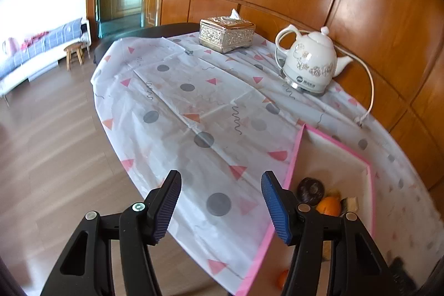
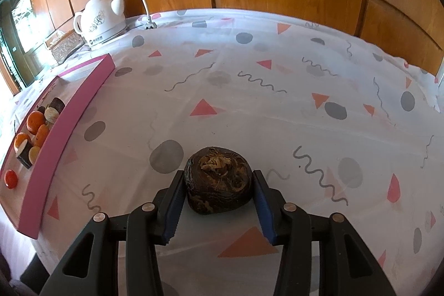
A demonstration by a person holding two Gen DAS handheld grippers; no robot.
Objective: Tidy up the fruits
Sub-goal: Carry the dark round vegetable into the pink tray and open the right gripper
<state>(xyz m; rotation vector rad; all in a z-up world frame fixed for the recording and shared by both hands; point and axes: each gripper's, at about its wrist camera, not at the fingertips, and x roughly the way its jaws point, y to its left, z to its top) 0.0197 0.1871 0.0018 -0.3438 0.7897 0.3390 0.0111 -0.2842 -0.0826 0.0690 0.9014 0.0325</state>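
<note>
Right up close, the right gripper [image 2: 218,186] is seen clamped on a dark fruit [image 2: 219,179], one pad pressed against each side. The fruit is a lumpy, roundish thing, nearly black-brown and a bit glossy, with a dried tan, crinkly patch on top and faint yellowish streaks lower down. It's sat on the table [image 2: 277,107], about the middle of the near edge, on a white cloth printed with grey dots, pink triangles and squiggles.

The left gripper [image 1: 220,194] is held about half open over the cloth with nothing between its pads, so just bare cloth is seen there.

Off to the left of the dark fruit, well apart from it, a shallow box [image 2: 63,129] with a pink rim is laid on the table. Oranges [image 2: 35,121] are packed inside it along with some dark, cut-looking pieces [image 2: 54,108] showing pale faces, and a small red fruit [image 2: 11,179] is left alone at the near end. From the left wrist view another dark round fruit [image 1: 310,191] can be made out in the box too.

Further back, a white kettle [image 2: 101,20] with its cord is parked by the wood-panelled wall, and a tissue box [image 1: 227,33] is set beside it.
</note>
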